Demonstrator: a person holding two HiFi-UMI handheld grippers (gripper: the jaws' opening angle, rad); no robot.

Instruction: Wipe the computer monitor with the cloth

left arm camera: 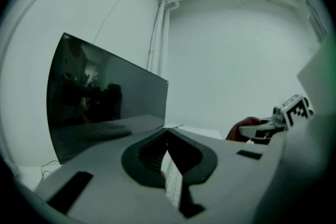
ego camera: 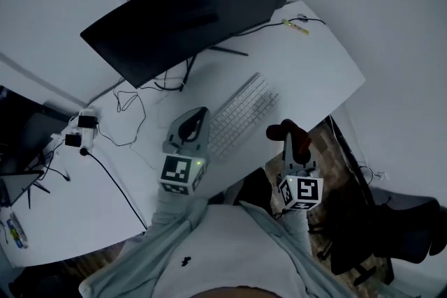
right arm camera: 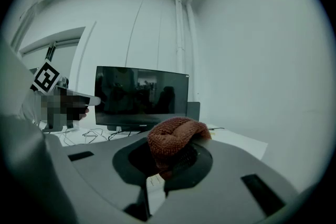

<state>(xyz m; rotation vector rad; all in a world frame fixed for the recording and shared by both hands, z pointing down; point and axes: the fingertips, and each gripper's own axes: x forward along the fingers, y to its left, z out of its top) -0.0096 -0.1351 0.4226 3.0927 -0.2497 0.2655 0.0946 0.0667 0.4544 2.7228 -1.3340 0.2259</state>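
Right now the right tool is clamped on the cloth, a rust-red knitted bundle that bulges up above the pinched jaws and droops a little between them. From the head view this right tool hangs off the near edge of the white bench, with the cloth bunched at its tip, well apart from the screen.

The left tool has its jaws together, their tips touching, with nothing caught between them. In the head view the left tool hovers over the bench, just left of the right tool and beside the near end of the white keyboard, which lies slanting ahead of both tools.

Beyond the keyboard, farther ahead of the tools, stands the monitor, dark and switched off, upright on its stand. Seen from the left tool it rises ahead and to the left as a dark glossy monitor with dim reflections; seen from the right tool the monitor stands straight ahead past the cloth. Thin cables loop on the bench left of the left tool, near a small plug block. A black office chair sits on the floor to the right of the right tool.
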